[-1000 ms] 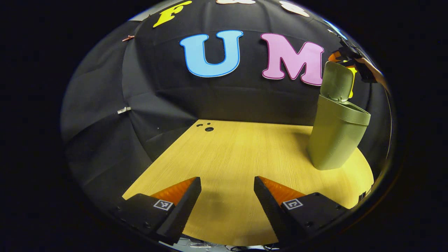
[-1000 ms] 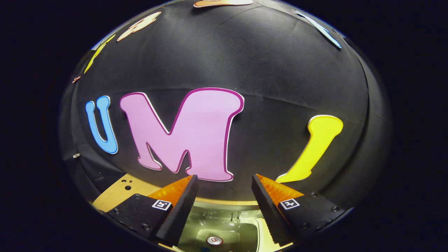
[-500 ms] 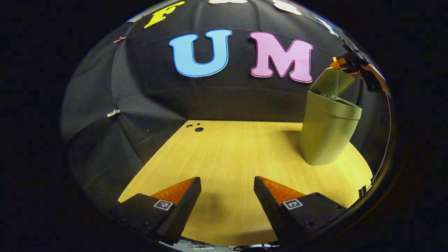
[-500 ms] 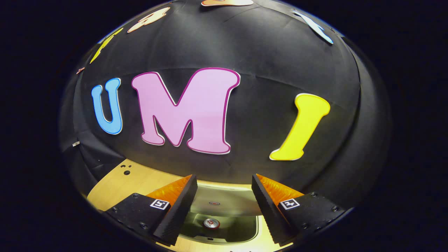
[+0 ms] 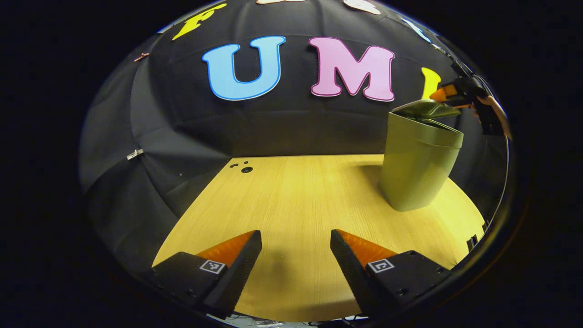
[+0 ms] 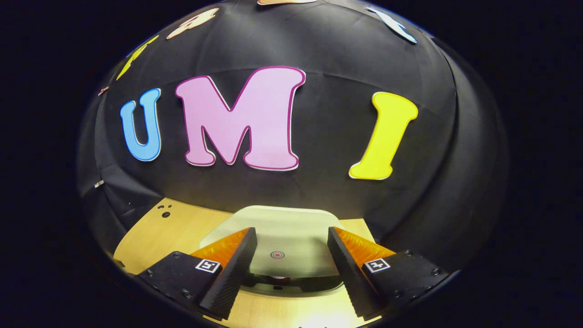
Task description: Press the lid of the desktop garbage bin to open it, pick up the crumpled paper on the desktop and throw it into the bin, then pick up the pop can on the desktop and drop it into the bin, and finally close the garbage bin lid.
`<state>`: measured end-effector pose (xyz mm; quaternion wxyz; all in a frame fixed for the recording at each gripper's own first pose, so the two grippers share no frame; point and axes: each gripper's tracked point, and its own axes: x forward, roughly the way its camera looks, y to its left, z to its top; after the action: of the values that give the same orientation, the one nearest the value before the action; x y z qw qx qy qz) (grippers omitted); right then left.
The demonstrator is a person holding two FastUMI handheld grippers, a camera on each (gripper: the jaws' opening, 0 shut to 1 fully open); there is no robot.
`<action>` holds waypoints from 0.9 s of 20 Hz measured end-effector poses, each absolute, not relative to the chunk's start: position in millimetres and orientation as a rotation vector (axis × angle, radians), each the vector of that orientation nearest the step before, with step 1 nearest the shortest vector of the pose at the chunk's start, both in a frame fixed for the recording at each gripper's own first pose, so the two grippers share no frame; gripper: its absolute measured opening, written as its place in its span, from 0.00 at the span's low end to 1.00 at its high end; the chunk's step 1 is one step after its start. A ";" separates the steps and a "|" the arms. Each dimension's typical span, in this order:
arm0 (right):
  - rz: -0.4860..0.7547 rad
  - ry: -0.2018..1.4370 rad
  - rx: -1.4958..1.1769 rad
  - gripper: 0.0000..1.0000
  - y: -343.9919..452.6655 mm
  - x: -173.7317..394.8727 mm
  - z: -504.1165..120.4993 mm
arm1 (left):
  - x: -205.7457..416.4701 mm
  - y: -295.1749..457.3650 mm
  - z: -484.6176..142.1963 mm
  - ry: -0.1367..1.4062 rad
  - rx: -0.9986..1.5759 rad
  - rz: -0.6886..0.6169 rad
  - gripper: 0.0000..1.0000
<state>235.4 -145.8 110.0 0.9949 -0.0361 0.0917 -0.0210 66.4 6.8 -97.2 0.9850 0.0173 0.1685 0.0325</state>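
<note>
- Left gripper (image 5: 296,255): seen in the left gripper view with its jaws spread wide and nothing between them; it hangs over the near part of the wooden desktop (image 5: 291,196), and bare wood shows in the gap between the fingers.
- Garbage bin (image 5: 416,164): an olive-green, tapered bin standing upright on the far right of the desktop, well apart from the left gripper.
- Lid (image 5: 426,109): tilted low over the bin's mouth, nearly shut; a narrow dark gap shows between it and the rim on the side toward the right gripper.
- Right gripper (image 5: 448,95): in the left gripper view it appears far off at the right edge, held by a hand (image 5: 496,111), with its fingertips at the raised edge of the lid.
- Right gripper (image 6: 291,257), own view: jaws wide apart and holding nothing; the fingers straddle the lid (image 6: 282,232) from above, which lies just beyond and between them. Whether the tips touch the lid cannot be told.
- Lid marking: a small round red-ringed mark (image 6: 277,254) sits at the middle of the lid, between the two fingers.
- Bin opening: a dark slit (image 6: 291,284) shows under the lid's near edge.
- Surroundings: three small dark holes (image 5: 243,166) mark the desktop's far left corner; a black cloth wall (image 5: 191,127) encloses the desk behind and at the sides.
</note>
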 end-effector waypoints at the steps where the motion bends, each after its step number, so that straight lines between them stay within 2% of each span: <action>1: -0.043 0.187 -0.073 0.98 -146.6 235.0 104.9 | 67.8 3.7 -96.5 0.336 0.040 0.057 0.98; 7: -0.029 0.245 -0.054 0.98 -138.3 231.5 64.9 | 67.5 -4.5 -98.2 0.341 0.057 0.039 0.98; 18: -0.029 0.229 0.036 0.99 -136.7 232.8 58.3 | 67.6 -2.6 -111.0 0.374 0.003 0.060 0.98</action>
<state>232.8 -136.7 58.3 0.9932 0.0180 0.1141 -0.0147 67.6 -2.6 -111.0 0.9821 0.0014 0.1858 0.0297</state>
